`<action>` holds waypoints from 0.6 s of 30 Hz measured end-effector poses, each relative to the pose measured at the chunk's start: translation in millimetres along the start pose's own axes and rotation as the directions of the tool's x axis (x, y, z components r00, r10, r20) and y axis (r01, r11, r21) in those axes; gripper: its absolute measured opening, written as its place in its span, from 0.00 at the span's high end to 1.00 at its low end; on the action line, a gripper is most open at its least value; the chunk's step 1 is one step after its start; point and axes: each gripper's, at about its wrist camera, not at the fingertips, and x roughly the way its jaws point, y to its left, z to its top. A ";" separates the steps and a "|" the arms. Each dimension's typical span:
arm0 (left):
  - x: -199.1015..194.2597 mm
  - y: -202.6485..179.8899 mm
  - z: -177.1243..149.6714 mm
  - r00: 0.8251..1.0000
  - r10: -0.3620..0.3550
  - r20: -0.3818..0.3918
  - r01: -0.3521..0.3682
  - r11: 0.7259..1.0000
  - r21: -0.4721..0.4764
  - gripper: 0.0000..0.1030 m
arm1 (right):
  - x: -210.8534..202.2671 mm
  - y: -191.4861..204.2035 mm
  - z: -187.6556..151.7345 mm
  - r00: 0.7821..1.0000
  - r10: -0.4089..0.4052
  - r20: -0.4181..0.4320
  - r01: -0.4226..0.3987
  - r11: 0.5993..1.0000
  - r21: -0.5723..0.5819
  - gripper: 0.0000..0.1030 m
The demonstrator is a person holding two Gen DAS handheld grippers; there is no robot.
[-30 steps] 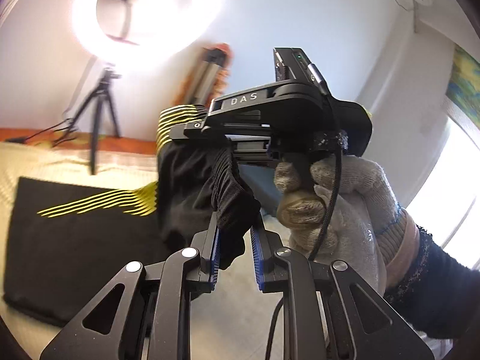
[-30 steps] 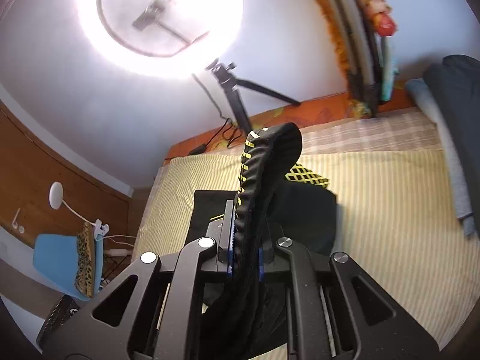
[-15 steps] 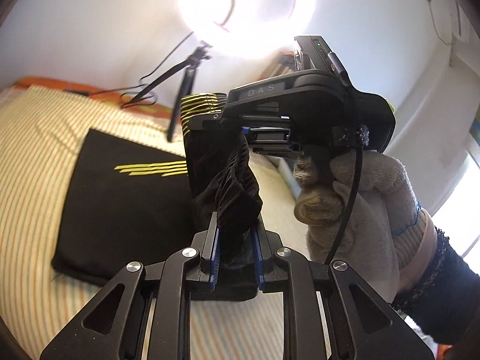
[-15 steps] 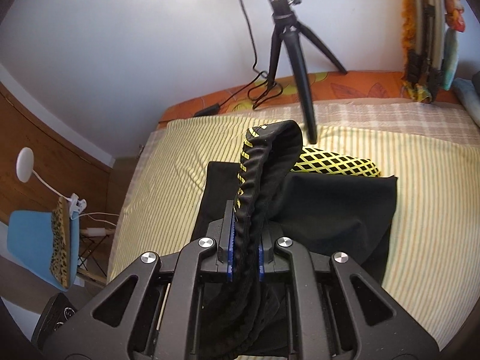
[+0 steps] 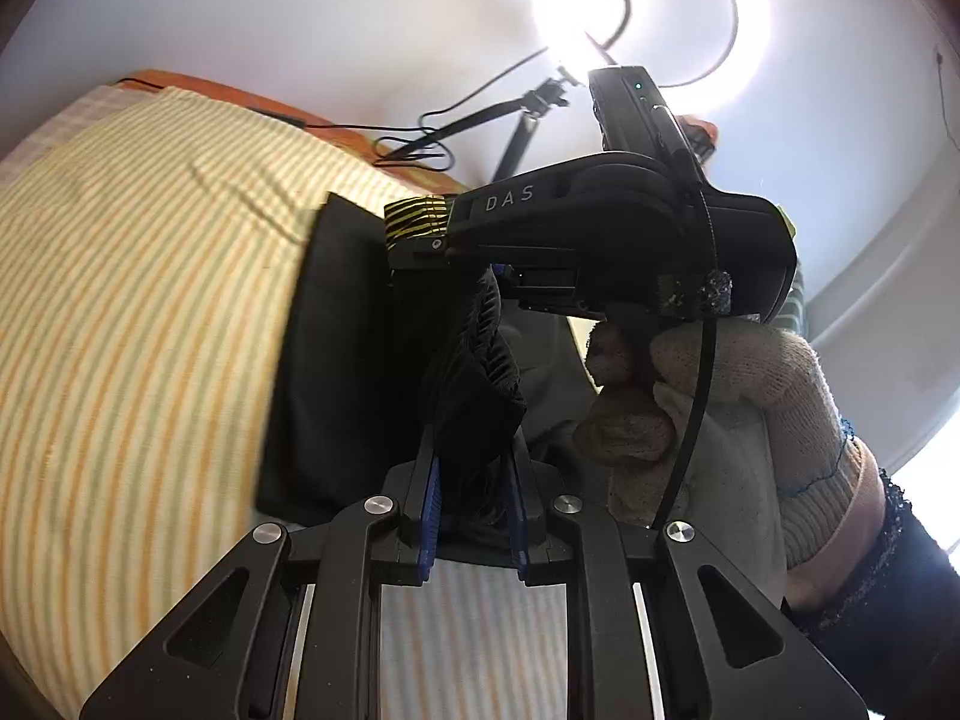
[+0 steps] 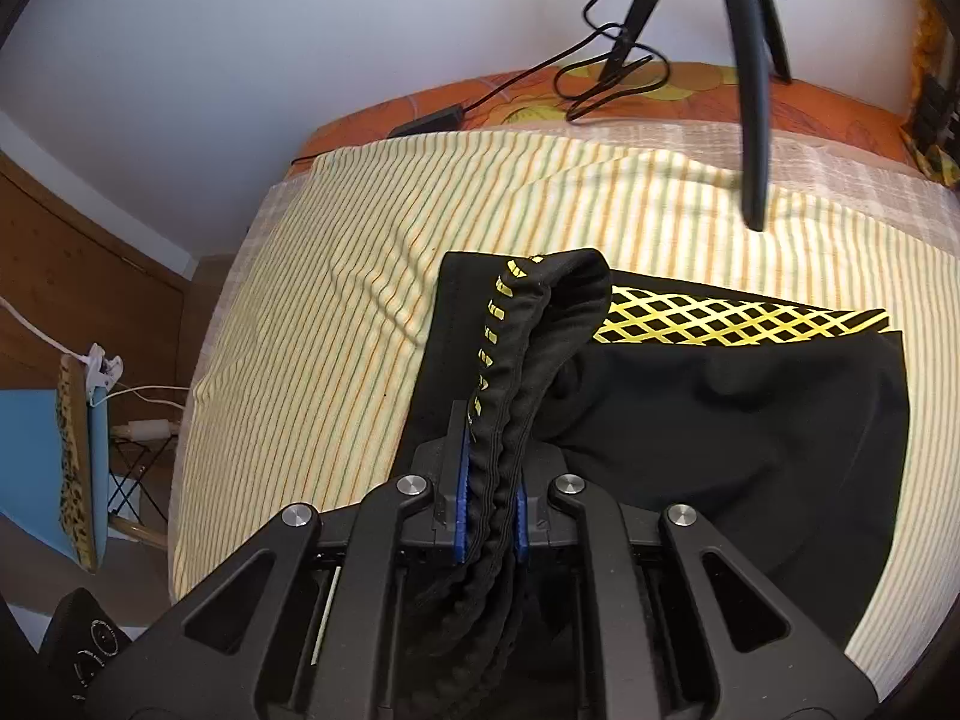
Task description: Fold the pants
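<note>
Black pants (image 6: pixel 750 408) with yellow lattice print lie partly folded on the striped bed sheet (image 6: pixel 336 324). My right gripper (image 6: pixel 489 480) is shut on the ribbed elastic waistband (image 6: pixel 516 372) and holds it up off the sheet. In the left wrist view, my left gripper (image 5: pixel 474 480) is shut on a bunched black part of the pants (image 5: pixel 474 384), just above the sheet (image 5: pixel 138 300). The right gripper body (image 5: pixel 600 234) and its gloved hand (image 5: pixel 720 408) are right in front, pinching the same edge.
A black tripod leg (image 6: pixel 750 90) stands on the bed behind the pants, with cables (image 6: pixel 600 66) on the orange cover. A ring light (image 5: pixel 648 18) glares above. A blue chair (image 6: pixel 66 456) and wooden wall stand left of the bed.
Both grippers have lowered and tilted down toward the bed, carrying the waistband forward over the laid pants. Both stay shut on the fabric.
</note>
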 end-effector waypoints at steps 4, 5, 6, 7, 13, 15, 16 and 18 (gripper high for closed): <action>-9.9 5.9 -0.3 1.000 0.013 -0.015 -0.014 1.000 -0.012 0.76 | 4.9 12.2 3.4 1.000 0.014 -0.021 -0.014 0.999 -0.029 0.68; -14.0 6.3 -0.1 1.000 0.028 -0.013 -0.028 1.000 -0.007 0.64 | 1.3 13.7 3.8 1.000 0.026 -0.012 -0.026 0.999 -0.035 0.64; -19.8 6.9 -0.5 0.999 0.044 -0.005 -0.044 0.999 -0.002 0.55 | -5.0 14.3 3.2 0.999 0.041 0.001 -0.040 0.998 -0.041 0.54; -27.3 7.9 -0.4 0.998 0.068 0.014 -0.068 0.998 -0.001 0.44 | -15.8 14.7 2.8 0.997 0.070 0.028 -0.068 0.996 -0.050 0.48; -54.3 6.9 5.7 0.983 0.159 0.089 -0.164 0.985 0.049 0.44 | -77.6 -1.9 -10.0 0.983 0.123 0.135 -0.111 0.990 -0.089 0.45; -55.3 5.8 9.6 0.981 0.166 0.095 -0.173 0.983 0.066 0.44 | -97.2 -14.6 -22.9 0.980 0.103 0.169 -0.087 0.991 -0.101 0.45; -54.6 4.7 11.3 0.980 0.171 0.098 -0.179 0.981 0.078 0.44 | -106.6 -23.0 -31.4 0.978 0.095 0.185 -0.078 0.992 -0.097 0.45; -47.4 1.4 14.1 0.979 0.181 0.097 -0.191 0.975 0.115 0.44 | -120.8 -39.9 -48.4 0.976 0.072 0.208 -0.057 0.995 -0.078 0.45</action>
